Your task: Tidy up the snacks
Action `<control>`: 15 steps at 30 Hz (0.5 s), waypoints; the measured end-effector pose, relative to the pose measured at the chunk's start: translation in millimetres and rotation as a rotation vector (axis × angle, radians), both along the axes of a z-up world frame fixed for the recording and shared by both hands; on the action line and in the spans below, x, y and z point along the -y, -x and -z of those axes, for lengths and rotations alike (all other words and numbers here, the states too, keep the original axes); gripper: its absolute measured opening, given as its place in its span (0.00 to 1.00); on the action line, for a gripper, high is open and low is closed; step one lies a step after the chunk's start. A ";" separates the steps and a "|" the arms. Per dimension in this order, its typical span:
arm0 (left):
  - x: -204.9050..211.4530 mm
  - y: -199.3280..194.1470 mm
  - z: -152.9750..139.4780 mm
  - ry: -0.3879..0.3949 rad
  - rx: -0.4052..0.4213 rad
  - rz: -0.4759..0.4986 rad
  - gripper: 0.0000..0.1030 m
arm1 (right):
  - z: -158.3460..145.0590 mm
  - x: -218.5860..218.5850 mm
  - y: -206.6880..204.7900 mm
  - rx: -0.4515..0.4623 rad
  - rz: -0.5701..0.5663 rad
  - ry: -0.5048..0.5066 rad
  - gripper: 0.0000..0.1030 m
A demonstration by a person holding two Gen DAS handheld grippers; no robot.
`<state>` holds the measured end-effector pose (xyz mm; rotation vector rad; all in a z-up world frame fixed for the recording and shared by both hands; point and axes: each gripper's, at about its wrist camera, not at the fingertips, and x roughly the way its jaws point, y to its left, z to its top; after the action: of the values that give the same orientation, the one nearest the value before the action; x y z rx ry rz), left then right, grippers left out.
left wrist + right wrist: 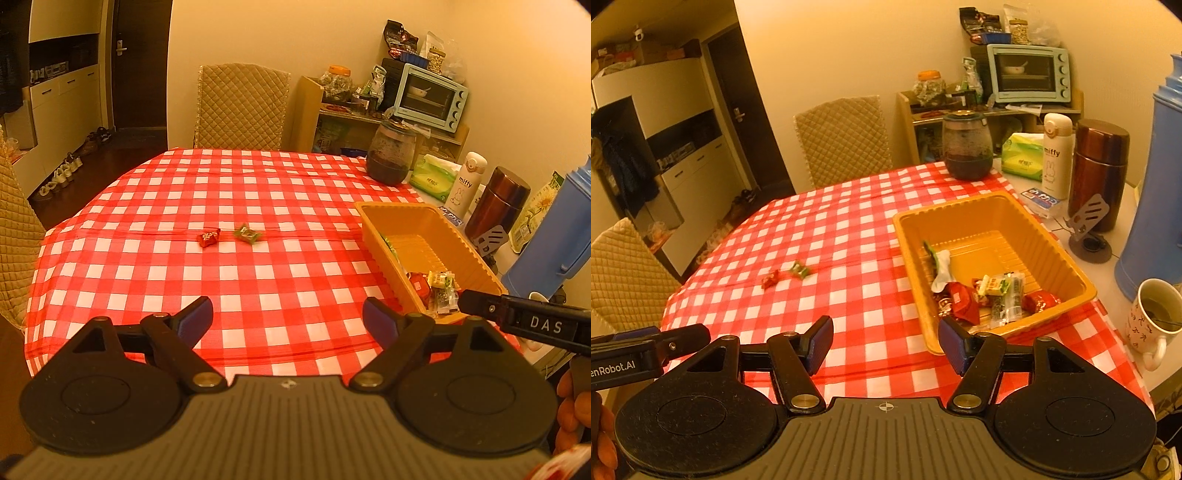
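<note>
Two wrapped candies lay loose near the middle of the checked tablecloth [184, 266]: a red candy [208, 237] and, just beside it, a green candy [246, 234]. By the cloth's right edge sat the orange tray [1067, 258], with a heap of wrapped snacks [990, 295] at its near end. Both claws hung over the near edge of the table, empty. The left gripper [287, 320] had its jaws spread wide, and the right gripper [885, 345] was likewise spread, just short of the tray's near corner.
</note>
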<state>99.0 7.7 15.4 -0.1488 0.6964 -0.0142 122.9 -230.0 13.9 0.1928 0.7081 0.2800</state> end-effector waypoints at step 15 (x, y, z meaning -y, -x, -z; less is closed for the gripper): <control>-14.6 -4.5 7.1 -0.013 -0.016 -0.019 0.85 | 5.2 -18.4 -9.3 -0.006 -0.040 0.016 0.62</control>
<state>103.4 22.3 8.3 -0.1428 0.7108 0.0098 132.2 -211.7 8.7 0.1647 0.7210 0.3122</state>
